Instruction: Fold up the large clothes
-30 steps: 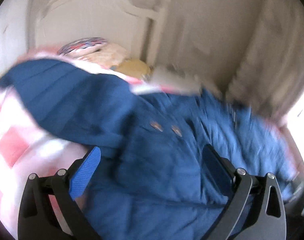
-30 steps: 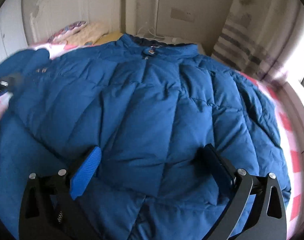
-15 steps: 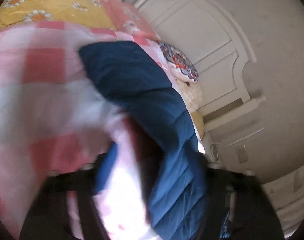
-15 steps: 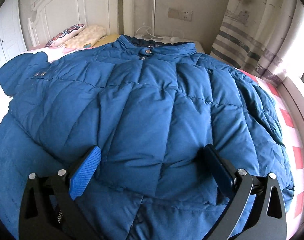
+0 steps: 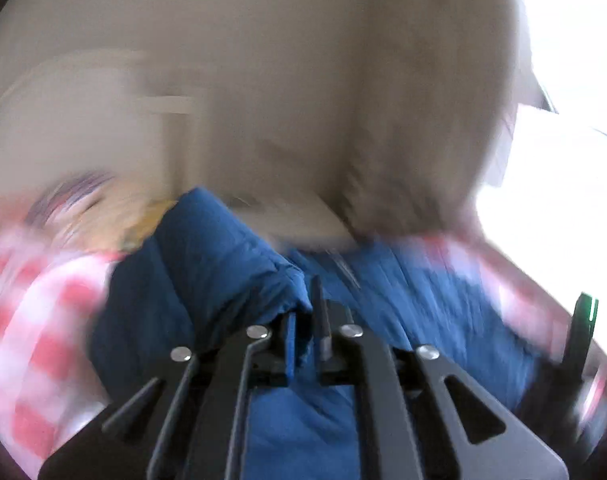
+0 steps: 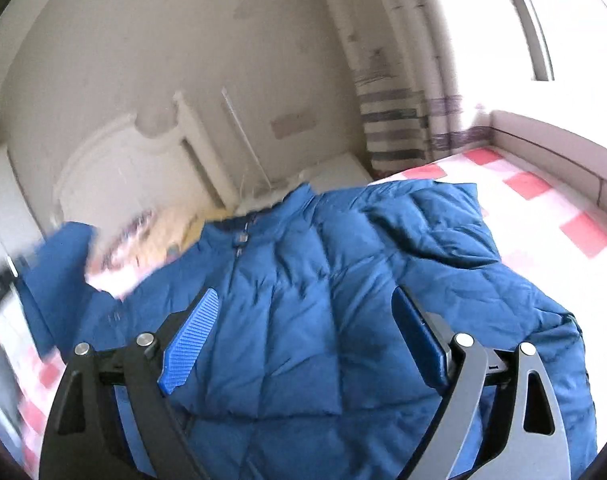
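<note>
A large blue quilted puffer jacket (image 6: pixel 303 300) lies front up on the red and white checked bedspread (image 6: pixel 543 216), collar toward the headboard. My right gripper (image 6: pixel 303 332) is open and empty, just above the jacket's chest. My left gripper (image 5: pixel 305 320) is shut on a fold of the jacket's left sleeve (image 5: pixel 223 264) and holds it lifted off the bed; the view is blurred. That raised sleeve shows at the left edge of the right wrist view (image 6: pixel 59 280).
A white headboard (image 6: pixel 123 160) and pillows (image 6: pixel 163 232) stand beyond the collar. A striped curtain (image 6: pixel 395 128) and a bright window (image 6: pixel 543 20) are at the right. A low ledge (image 6: pixel 563 152) runs along the bed's right side.
My left gripper has closed on the sleeve and lifted it, swinging toward the jacket body. My right gripper has tilted up and shifted right over the jacket, still open.
</note>
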Available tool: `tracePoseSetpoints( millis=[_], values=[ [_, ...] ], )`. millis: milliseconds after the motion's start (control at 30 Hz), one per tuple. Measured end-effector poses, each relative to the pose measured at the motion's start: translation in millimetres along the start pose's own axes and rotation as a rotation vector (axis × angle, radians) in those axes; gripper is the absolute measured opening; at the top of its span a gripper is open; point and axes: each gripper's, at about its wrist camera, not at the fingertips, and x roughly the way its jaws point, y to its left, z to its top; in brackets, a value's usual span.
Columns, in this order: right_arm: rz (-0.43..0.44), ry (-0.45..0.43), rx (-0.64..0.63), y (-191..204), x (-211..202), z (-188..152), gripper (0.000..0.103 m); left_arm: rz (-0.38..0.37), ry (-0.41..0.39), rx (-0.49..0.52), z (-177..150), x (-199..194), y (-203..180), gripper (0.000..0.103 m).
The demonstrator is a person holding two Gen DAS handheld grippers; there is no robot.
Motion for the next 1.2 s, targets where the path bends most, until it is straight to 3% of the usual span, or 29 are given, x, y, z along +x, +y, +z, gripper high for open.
tracePoseSetpoints(
  millis=[100,167,200,267,400,467,533,600,667,700,733,800,933,1033,1100,1200],
  values=[
    [-0.003,-0.001,-0.014,1.7,0.3,2.4,0.086,-0.024,0.158,0.244,-39.4,40.0,-75.6,0.033],
    [-0.004,-0.008,-0.028,4.1,-0.8,2.6,0.087,-0.021,0.247,0.288,-66.9,61.5,-94.1,0.052],
    [-0.004,-0.008,-0.027,4.6,-1.2,3.2,0.087,-0.008,0.259,0.298,-74.3,63.8,-96.9,0.054],
    [-0.001,0.0,-0.015,0.4,-0.2,5.1,0.087,-0.01,0.256,0.277,-77.4,57.7,-92.1,0.061],
    [0.0,0.005,-0.01,3.3,1.9,-0.5,0.087,-0.099,0.188,0.118,-67.8,17.6,-55.8,0.069],
    [-0.001,0.004,-0.011,4.2,2.2,-1.9,0.087,-0.11,0.097,0.012,-65.8,-13.0,-28.2,0.089],
    [-0.001,0.006,-0.01,4.2,2.6,-2.0,0.087,-0.06,0.009,-0.156,-66.7,-40.9,16.5,0.091],
    [-0.003,0.011,-0.014,5.4,3.2,-2.3,0.088,0.018,-0.012,-0.351,-74.6,-50.2,63.7,0.091],
    [-0.006,0.014,-0.02,8.1,3.2,-3.5,0.087,0.149,0.024,-0.553,-90.1,-50.1,108.6,0.089],
    [-0.005,0.016,-0.022,7.9,3.4,-3.8,0.087,0.218,0.085,-0.652,-100.6,-46.1,128.8,0.089],
    [-0.006,0.018,-0.022,8.4,3.6,-4.3,0.087,0.238,0.124,-0.701,-107.8,-40.8,140.2,0.087],
    [-0.006,0.021,-0.022,8.5,3.4,-5.2,0.088,0.257,0.152,-0.686,-111.5,-34.1,143.5,0.086],
    [-0.01,0.03,-0.025,9.6,5.7,-4.1,0.088,0.316,0.222,-0.522,-102.4,-9.8,116.2,0.086],
    [-0.007,0.04,-0.025,9.4,7.4,-5.1,0.088,0.359,0.246,-0.499,-105.5,0.1,104.3,0.086],
    [-0.008,0.056,-0.03,10.2,10.7,-5.1,0.088,0.34,0.281,-0.547,-112.4,4.4,114.2,0.086],
    [-0.002,0.07,-0.076,19.0,11.9,-7.2,0.088,0.29,0.245,-0.669,-131.6,-3.5,132.3,0.087]
  ],
)
